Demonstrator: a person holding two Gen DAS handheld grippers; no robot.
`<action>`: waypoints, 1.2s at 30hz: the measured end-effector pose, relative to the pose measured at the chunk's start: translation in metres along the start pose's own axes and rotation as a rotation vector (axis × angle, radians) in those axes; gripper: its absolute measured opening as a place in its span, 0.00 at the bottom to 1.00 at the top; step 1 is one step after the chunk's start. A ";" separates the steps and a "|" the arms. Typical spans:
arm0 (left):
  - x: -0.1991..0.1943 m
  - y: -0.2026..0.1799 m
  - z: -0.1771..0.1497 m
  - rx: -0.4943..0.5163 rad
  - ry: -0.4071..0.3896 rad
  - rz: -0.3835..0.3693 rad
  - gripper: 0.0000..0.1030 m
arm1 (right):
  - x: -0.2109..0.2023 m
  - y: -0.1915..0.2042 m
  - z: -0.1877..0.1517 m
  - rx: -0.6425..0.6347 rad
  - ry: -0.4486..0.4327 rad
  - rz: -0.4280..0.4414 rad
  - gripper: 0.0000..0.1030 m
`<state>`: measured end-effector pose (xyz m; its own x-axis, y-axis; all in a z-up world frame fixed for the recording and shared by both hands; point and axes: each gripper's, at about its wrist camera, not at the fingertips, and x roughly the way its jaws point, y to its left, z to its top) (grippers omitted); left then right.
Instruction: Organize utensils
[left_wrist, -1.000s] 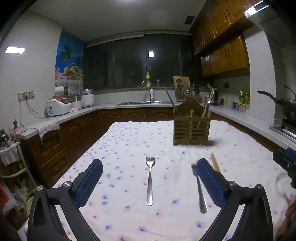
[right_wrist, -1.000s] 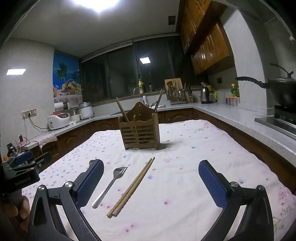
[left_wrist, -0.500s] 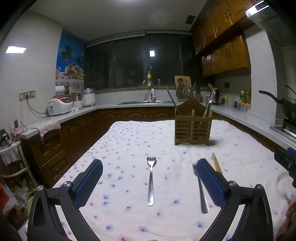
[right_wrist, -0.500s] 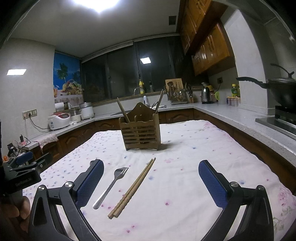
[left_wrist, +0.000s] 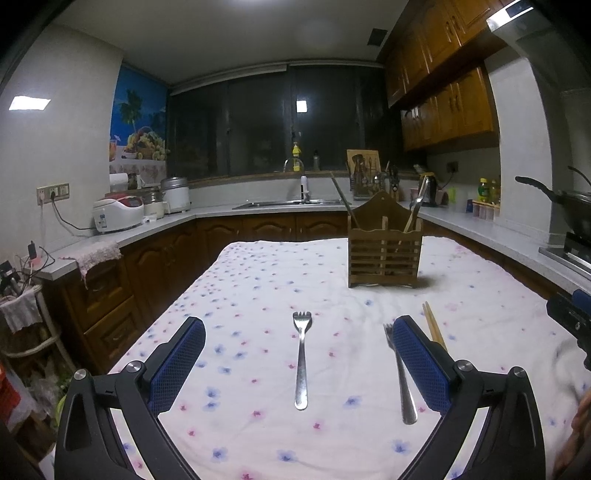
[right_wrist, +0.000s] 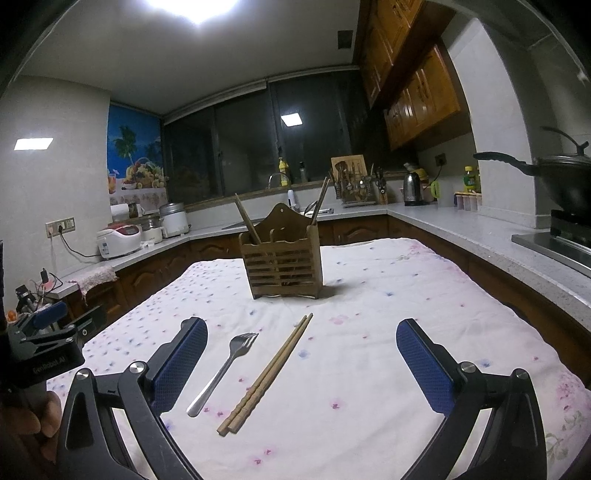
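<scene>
Kitchen, utensil sort under way: both hand-held grippers hover over the cloth-covered counter (left_wrist: 258, 288), jaws wide apart, holding nothing. Left hand-held gripper (left_wrist: 298, 363) frames a fork (left_wrist: 301, 360) lying handle-first toward the near edge; a 2nd fork (left_wrist: 400, 384) lies just beside its right pad, w/ chopsticks (right_wrist: 267, 373) next to that. Right hand-held gripper (right_wrist: 301, 363) looks over the 2nd fork and the chopstick pair, side by side, apart. The wooden caddy (right_wrist: 282, 267) stands upright toward the far edge, well beyond the loose pieces. It already holds a few sticks and what looks like a spoon handle. Judged progress: partly done. Two forks and one chopstick pair left to lift and drop in; no grasp begun yet.
</scene>
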<state>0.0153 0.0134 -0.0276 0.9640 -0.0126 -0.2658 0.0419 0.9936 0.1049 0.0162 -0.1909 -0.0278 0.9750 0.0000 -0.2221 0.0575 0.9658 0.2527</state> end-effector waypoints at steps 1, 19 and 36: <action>0.001 0.000 0.000 0.001 0.001 -0.001 0.99 | 0.001 0.001 0.000 0.001 0.000 0.001 1.00; 0.000 -0.001 0.000 0.005 0.006 -0.015 0.99 | 0.001 0.001 0.000 0.000 0.000 0.001 1.00; 0.003 0.000 -0.001 0.004 0.019 -0.026 0.99 | 0.001 0.001 0.000 0.001 -0.002 0.002 1.00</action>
<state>0.0180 0.0131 -0.0291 0.9574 -0.0365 -0.2866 0.0682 0.9925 0.1014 0.0175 -0.1900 -0.0282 0.9756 0.0011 -0.2194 0.0560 0.9656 0.2538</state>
